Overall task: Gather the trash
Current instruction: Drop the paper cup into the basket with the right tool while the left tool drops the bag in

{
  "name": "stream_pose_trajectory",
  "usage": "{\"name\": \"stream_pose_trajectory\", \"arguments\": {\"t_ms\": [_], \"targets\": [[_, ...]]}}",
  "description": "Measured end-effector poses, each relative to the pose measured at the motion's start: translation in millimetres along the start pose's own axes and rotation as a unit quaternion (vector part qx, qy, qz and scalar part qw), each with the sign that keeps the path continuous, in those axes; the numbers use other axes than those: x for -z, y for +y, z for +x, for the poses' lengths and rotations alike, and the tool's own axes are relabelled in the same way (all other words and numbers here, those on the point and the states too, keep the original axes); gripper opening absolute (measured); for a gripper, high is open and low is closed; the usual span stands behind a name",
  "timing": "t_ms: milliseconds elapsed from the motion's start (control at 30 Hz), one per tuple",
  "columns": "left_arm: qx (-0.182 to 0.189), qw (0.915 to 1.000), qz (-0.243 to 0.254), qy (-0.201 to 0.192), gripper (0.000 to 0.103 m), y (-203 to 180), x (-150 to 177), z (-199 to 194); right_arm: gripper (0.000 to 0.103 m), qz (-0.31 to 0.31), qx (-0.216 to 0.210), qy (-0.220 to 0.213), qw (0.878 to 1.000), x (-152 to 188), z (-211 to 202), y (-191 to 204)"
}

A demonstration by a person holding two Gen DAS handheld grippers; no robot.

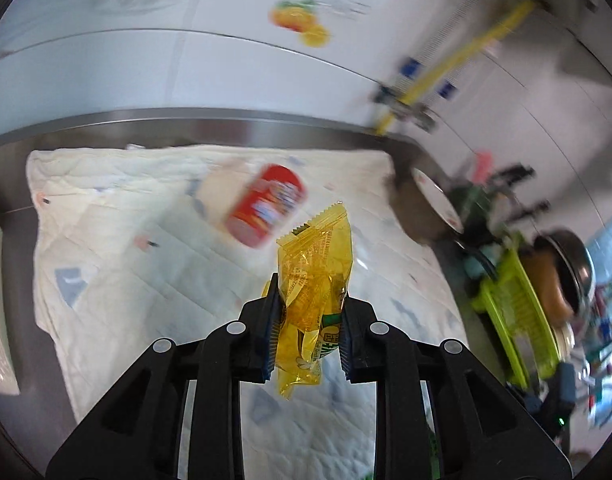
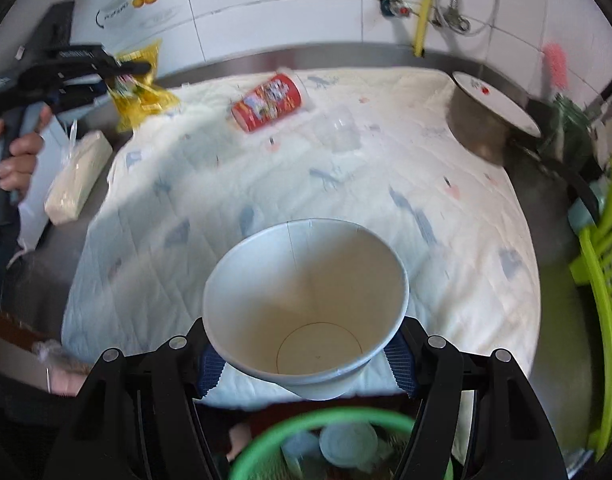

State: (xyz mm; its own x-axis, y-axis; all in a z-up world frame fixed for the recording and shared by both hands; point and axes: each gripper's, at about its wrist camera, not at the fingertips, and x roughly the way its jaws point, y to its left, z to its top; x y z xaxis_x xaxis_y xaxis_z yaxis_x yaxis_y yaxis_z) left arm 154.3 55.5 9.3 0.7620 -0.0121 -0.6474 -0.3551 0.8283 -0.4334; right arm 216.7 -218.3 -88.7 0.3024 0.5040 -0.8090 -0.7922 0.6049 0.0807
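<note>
My left gripper (image 1: 307, 322) is shut on a crumpled yellow snack wrapper (image 1: 316, 272), lifted above the white quilted cloth (image 1: 145, 280). From the right wrist view the left gripper (image 2: 135, 74) hangs at the far left with the yellow wrapper (image 2: 141, 98) in its jaws. My right gripper (image 2: 306, 360) is shut on a white paper cup (image 2: 306, 292), mouth toward the camera, empty inside. A red cylindrical can (image 1: 265, 204) lies on its side on the cloth; the can (image 2: 269, 100) also shows near the cloth's far edge, with a clear plastic cup (image 2: 338, 128) beside it.
A green-rimmed bin (image 2: 318, 432) holding cups sits just below the paper cup. A metal pot with a white plate on top (image 2: 486, 116) stands at right, a lime-green rack (image 2: 602, 264) beyond it. A tissue pack (image 2: 79, 176) lies left of the cloth. Tiled wall behind.
</note>
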Motion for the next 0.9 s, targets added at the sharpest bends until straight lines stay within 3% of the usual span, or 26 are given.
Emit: {"name": "stream_pose_trajectory", "arguments": {"t_ms": [333,533,733,900], "targets": [[0.064,0.9952,0.056,0.048,0.024,-69,68,3,0.064,-0.021,0.026,0.095,0.995,84,-4,-16],[0.077,0.9894,0.088,0.086,0.024,-94,105,9,0.064,-0.027,0.034,0.142,0.989,114,3,-21],[0.094,0.9797,0.124,0.127,0.024,-110,143,15,0.065,-0.034,0.054,0.190,0.980,139,6,-28],[0.118,0.9680,0.147,0.165,0.024,-125,172,23,0.071,-0.012,0.067,0.190,0.979,153,-4,-38]]}}
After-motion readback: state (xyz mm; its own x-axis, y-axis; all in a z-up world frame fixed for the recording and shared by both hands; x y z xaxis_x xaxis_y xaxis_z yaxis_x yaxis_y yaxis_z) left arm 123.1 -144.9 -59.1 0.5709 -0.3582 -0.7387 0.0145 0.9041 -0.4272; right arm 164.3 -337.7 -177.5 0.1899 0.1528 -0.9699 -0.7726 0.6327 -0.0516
